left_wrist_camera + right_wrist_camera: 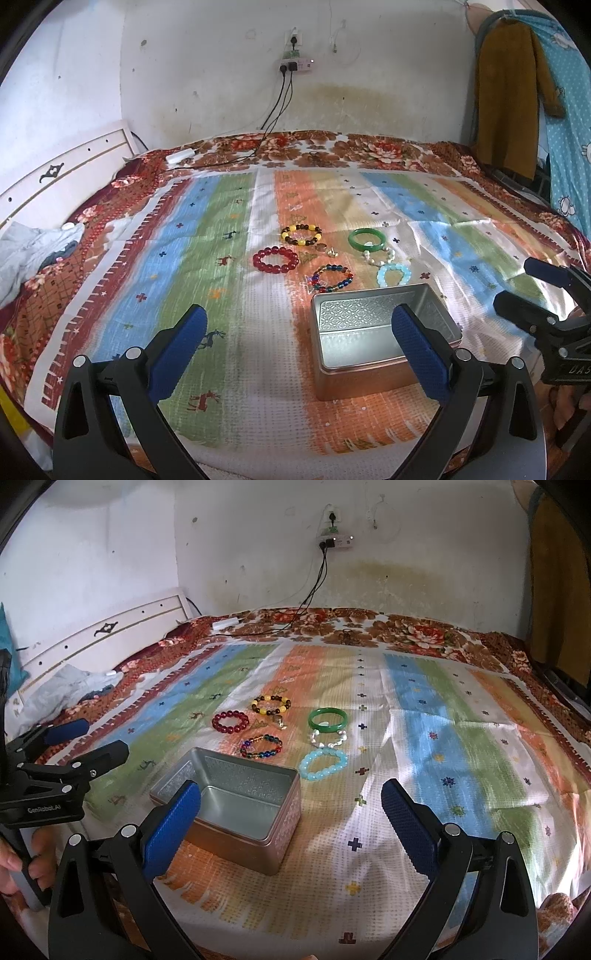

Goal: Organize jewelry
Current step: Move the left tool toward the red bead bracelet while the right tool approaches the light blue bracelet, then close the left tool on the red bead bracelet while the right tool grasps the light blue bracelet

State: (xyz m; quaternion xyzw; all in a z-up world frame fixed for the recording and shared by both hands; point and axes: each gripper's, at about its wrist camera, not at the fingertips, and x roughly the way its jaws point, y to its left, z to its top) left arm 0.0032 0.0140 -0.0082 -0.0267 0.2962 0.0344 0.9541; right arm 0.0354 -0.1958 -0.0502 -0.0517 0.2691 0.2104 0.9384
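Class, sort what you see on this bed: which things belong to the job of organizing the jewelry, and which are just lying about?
Belong to the job:
metal tin, open and empty
red bracelet
yellow-brown bracelet
multicolour bracelet
green bangle
pearl bracelet
light blue bracelet

Just lying about:
crumpled grey cloth
white adapter with black cables
brown garment hanging at the side

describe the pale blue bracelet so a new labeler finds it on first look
Start at the open metal tin on the striped bedspread; the jewelry lies in a cluster just beyond it. The pale blue bracelet is the piece nearest the tin's far right corner, in front of the green bangle and a small white pearl piece. It alone has milky, light-blue round beads.
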